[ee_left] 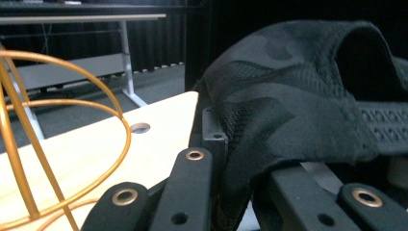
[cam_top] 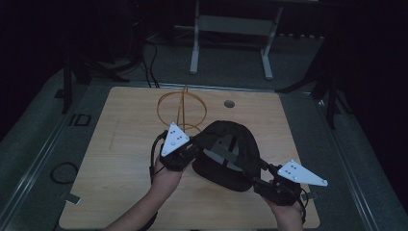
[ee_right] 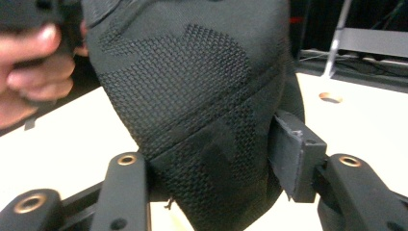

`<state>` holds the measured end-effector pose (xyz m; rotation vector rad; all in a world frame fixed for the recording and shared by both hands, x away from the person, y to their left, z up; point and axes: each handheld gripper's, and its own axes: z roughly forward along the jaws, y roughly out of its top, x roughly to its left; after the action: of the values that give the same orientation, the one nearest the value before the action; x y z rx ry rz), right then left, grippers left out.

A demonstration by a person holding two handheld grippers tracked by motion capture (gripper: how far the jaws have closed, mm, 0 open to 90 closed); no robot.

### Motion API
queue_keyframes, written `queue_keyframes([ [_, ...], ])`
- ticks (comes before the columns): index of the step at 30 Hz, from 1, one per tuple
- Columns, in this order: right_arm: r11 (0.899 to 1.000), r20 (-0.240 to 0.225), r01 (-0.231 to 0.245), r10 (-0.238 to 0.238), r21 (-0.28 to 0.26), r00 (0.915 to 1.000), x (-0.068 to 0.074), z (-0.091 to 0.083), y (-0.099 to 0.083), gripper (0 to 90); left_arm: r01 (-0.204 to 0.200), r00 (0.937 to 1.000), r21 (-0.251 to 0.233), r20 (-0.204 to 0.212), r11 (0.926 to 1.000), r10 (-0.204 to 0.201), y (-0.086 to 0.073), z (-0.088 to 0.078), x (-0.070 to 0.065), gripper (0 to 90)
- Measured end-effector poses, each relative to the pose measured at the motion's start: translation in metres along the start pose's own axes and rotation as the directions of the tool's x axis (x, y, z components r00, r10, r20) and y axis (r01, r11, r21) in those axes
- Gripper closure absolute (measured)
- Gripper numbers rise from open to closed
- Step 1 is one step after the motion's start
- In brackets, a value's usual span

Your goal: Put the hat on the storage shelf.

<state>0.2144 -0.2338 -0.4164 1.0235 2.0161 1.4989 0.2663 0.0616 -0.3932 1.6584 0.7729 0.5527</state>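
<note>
Cap (cam_top: 226,154) held up over the table (cam_top: 125,159), beside the gold wire stand (cam_top: 183,111). Left gripper (ee_left: 219,159) clenched on its edge. Right gripper (ee_right: 216,163): cloth between the jaws, pads seemingly loosened. Likely mid-regrip; next, right must clamp again before moving toward the stand.

At the middle of your high view lies a light wooden tabletop (cam_top: 120,159), with a small round hole (cam_top: 229,103) near its far edge. Just left of that hole you see a gold wire stand (cam_top: 183,113), its hoops rising upright; it also shows at the left edge of your left gripper view. At the top centre stands a grey metal table frame (cam_top: 231,29) on the dark floor, with black cables (cam_top: 149,62) trailing to its left. At lower left, a looped cable (cam_top: 63,172) lies on the floor beside the tabletop.
</note>
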Motion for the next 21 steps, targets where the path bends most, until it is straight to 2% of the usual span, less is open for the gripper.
queue_keyframes([
  [4,0.998,-0.060,0.032,-0.029,0.055,0.9978,0.003,-0.004,-0.007,43.4,-0.005,0.9999,-0.002,-0.009,1.0000,0.005,0.004,-0.002,0.000,88.1],
  [6,0.997,-0.082,0.039,-0.034,0.060,0.9960,0.004,-0.008,-0.010,42.6,0.008,1.0000,-0.012,-0.006,0.9999,-0.008,0.006,-0.004,0.002,88.1],
  [9,0.997,-0.112,0.051,-0.044,0.058,0.9927,0.000,-0.019,-0.016,41.9,-0.006,1.0000,-0.020,-0.007,0.9998,0.006,0.008,-0.007,0.005,88.1],
  [11,0.996,-0.105,0.067,-0.061,0.053,0.9926,-0.004,-0.025,-0.018,43.1,-0.020,0.9997,-0.022,-0.012,0.9996,0.019,0.009,-0.010,0.006,88.1],
  [13,0.996,-0.110,0.070,-0.064,0.054,0.9919,-0.006,-0.028,-0.018,44.7,-0.027,0.9995,-0.035,0.014,0.9990,0.028,0.009,-0.013,0.009,88.1],
  [14,0.996,-0.110,0.080,-0.074,0.049,0.9911,-0.011,-0.032,-0.019,45.0,-0.033,0.9994,-0.038,0.013,0.9987,0.033,0.009,-0.014,0.009,88.0],
  [15,0.996,-0.104,0.083,-0.078,0.045,0.9916,-0.013,-0.034,-0.018,44.9,-0.037,0.9986,-0.044,0.037,0.9983,0.039,0.009,-0.016,0.011,88.1],
  [16,0.995,-0.097,0.088,-0.084,0.038,0.9917,-0.016,-0.035,-0.018,43.7,-0.046,0.9973,-0.057,0.054,0.9973,0.049,0.009,-0.017,0.011,88.0],
  [17,0.995,-0.097,0.095,-0.091,0.031,0.9911,-0.019,-0.037,-0.017,43.2,-0.066,0.9962,-0.061,0.052,0.9959,0.070,0.010,-0.020,0.012,88.0],
  [19,0.993,-0.076,0.114,-0.113,0.014,0.9907,-0.025,-0.039,-0.014,41.5,-0.085,0.9917,-0.077,0.090,0.9934,0.092,0.011,-0.025,0.016,88.0],
  [20,0.992,-0.071,0.128,-0.127,0.007,0.9893,-0.030,-0.039,-0.012,39.2,-0.092,0.9909,-0.082,0.091,0.9924,0.099,0.011,-0.026,0.017,88.0],
  [21,0.990,-0.071,0.138,-0.138,0.002,0.9880,-0.032,-0.039,-0.010,39.2,-0.091,0.9873,-0.098,0.122,0.9911,0.102,0.011,-0.029,0.021,88.0],
])
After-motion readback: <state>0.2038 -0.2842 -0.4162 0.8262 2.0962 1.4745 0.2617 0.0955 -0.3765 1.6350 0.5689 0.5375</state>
